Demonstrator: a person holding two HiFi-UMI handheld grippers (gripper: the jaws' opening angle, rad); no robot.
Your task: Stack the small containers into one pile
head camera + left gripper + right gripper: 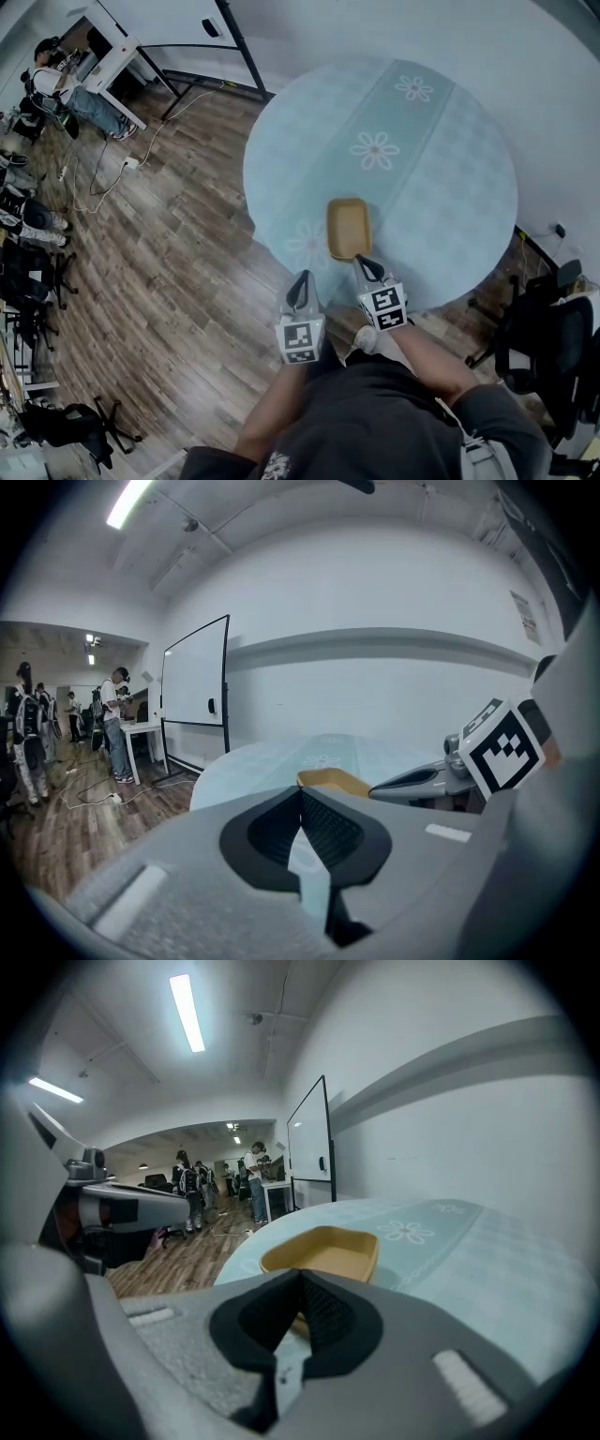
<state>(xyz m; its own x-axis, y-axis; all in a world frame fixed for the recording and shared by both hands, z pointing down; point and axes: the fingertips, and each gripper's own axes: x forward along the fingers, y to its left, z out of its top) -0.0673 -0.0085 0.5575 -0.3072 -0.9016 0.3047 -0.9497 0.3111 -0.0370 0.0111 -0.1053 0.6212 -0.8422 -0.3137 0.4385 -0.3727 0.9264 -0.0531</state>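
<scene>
A small yellow rectangular container (pixel 348 228) sits alone near the front edge of the round table (pixel 450 187). In the right gripper view the container (pixel 322 1252) lies just beyond my shut jaws, open side up. In the left gripper view only a corner of the container (pixel 331 780) shows past the jaw tips. My left gripper (pixel 300 282) hangs shut at the table's edge, to the container's left and nearer me. My right gripper (pixel 367 267) is shut too, just in front of the container's near end. Neither holds anything.
The table wears a pale blue cloth with flower prints (pixel 375 150). A whiteboard (pixel 195 696) and white desk (pixel 112 56) stand at the far left, with people beside them. Black chairs (pixel 544 337) stand at the right. Cables (pixel 112 173) lie on the wood floor.
</scene>
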